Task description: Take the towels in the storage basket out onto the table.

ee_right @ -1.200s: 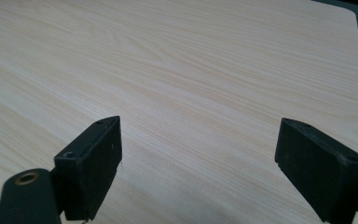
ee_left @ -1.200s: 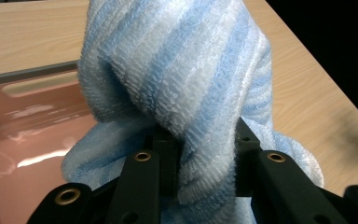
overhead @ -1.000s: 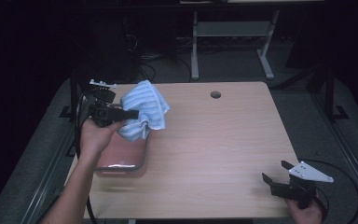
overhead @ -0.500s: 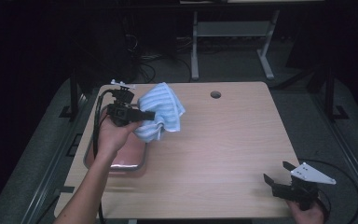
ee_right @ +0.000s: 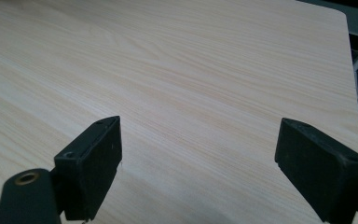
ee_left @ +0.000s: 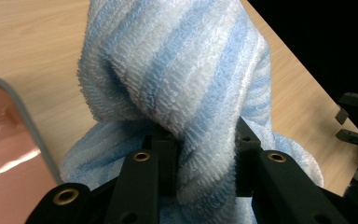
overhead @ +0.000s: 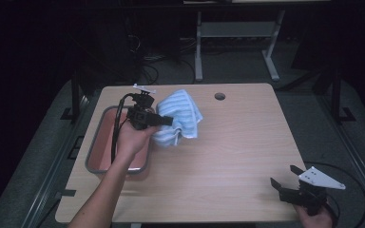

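Left gripper view: the left gripper (ee_left: 200, 158) is clamped on a blue-striped towel (ee_left: 186, 84), by which its jaw tips are hidden; the pink tray (ee_left: 9, 140) beside it is cut off. The right gripper (ee_right: 198, 168) is held apart above bare table (ee_right: 191, 70).

Dim room, black beyond the lit table (overhead: 228, 161). Light from above, soft and even on the wood, with only faint shadows. Streak of glare on the pink tray (ee_left: 9, 154) floor. Slight softness in the high view. Sharp terry weave on the towel (ee_left: 191, 84); black jaws close to the lens blurred.
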